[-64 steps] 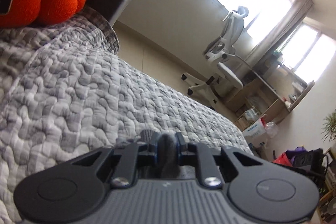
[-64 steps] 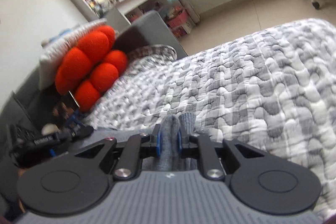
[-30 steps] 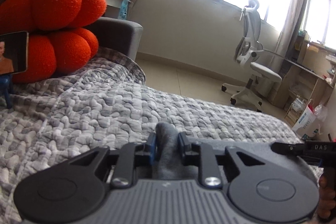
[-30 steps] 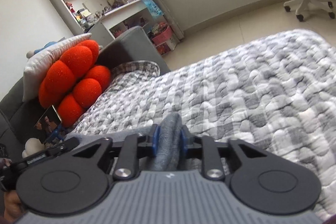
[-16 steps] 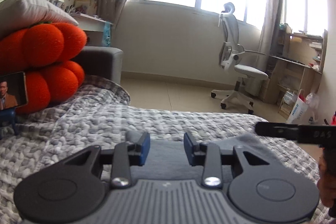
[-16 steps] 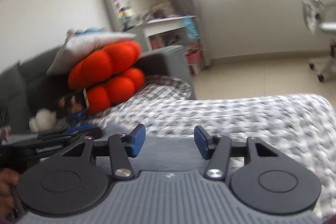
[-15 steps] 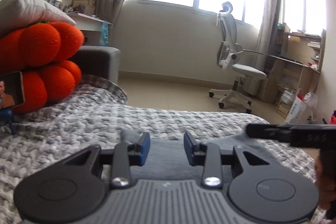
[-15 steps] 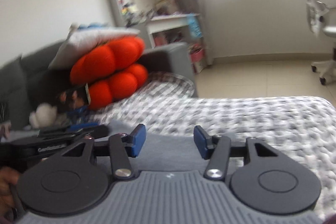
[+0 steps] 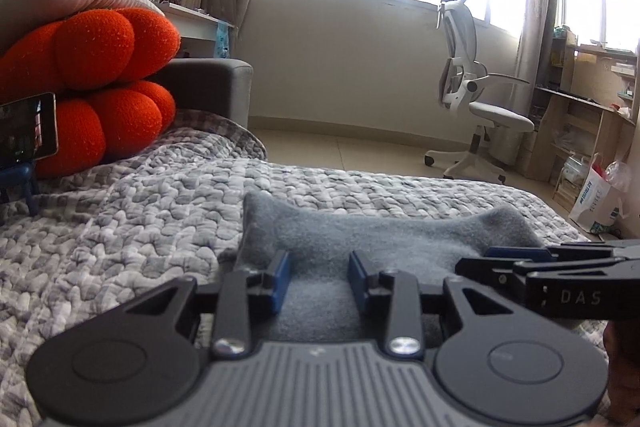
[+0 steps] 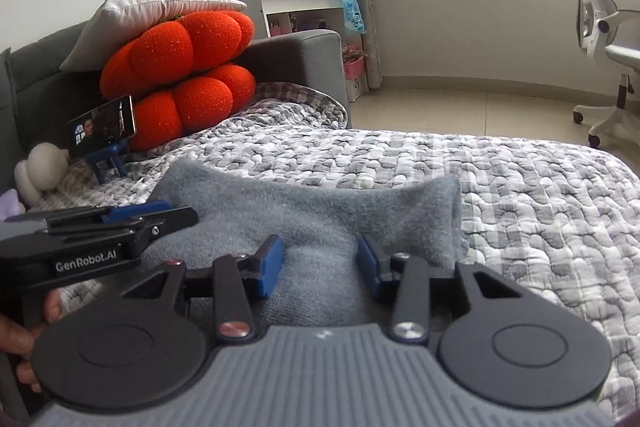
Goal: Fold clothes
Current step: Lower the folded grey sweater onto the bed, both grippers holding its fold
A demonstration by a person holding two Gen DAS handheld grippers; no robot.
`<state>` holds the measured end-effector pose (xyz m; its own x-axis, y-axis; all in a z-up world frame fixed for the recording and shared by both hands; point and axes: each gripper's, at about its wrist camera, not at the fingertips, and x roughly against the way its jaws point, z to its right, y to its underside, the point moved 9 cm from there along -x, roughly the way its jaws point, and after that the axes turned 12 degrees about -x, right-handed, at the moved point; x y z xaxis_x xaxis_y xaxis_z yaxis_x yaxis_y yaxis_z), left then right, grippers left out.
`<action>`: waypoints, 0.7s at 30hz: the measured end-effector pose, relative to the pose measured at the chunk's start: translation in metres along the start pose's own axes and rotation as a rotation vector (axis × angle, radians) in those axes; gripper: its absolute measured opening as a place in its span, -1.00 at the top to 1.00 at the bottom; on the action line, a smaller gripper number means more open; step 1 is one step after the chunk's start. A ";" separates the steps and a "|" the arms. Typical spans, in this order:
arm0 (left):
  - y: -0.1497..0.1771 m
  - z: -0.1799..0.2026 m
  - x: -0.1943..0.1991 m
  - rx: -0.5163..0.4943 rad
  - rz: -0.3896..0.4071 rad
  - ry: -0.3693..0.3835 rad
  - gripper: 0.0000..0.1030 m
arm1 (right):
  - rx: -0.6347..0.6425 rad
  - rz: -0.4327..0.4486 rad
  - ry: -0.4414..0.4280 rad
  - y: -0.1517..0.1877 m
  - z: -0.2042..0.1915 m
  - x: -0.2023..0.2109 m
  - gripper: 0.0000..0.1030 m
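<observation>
Left gripper point(image 9: 318, 281): jaws apart, gripping nothing.
Right gripper point(image 10: 320, 267): jaws closing, pads clear of cloth.
Grey garment point(image 10: 316, 207): lies flat on the quilt point(image 10: 520, 207) (under both grippers).
Progress: 1 fold apparently laid; further folds likely remain.

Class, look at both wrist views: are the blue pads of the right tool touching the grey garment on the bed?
Cannot tell. In the right wrist view the closing right tool has its pads spread, with grey garment showing between them, but no view shows whether they rest on it.
</observation>
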<state>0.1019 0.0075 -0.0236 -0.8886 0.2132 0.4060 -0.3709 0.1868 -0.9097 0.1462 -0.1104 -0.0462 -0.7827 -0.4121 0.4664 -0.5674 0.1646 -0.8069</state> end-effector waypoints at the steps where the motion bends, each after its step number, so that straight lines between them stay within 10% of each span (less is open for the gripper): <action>1: 0.000 0.000 0.001 0.004 0.001 -0.001 0.32 | -0.012 -0.003 -0.002 -0.002 0.000 0.002 0.16; 21: 0.005 -0.002 0.005 0.031 0.005 -0.018 0.32 | -0.005 0.025 0.012 0.004 -0.009 0.012 0.10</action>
<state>0.0967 0.0113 -0.0258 -0.8951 0.1969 0.4002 -0.3744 0.1557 -0.9141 0.1324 -0.1060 -0.0407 -0.7997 -0.3966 0.4508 -0.5489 0.1787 -0.8166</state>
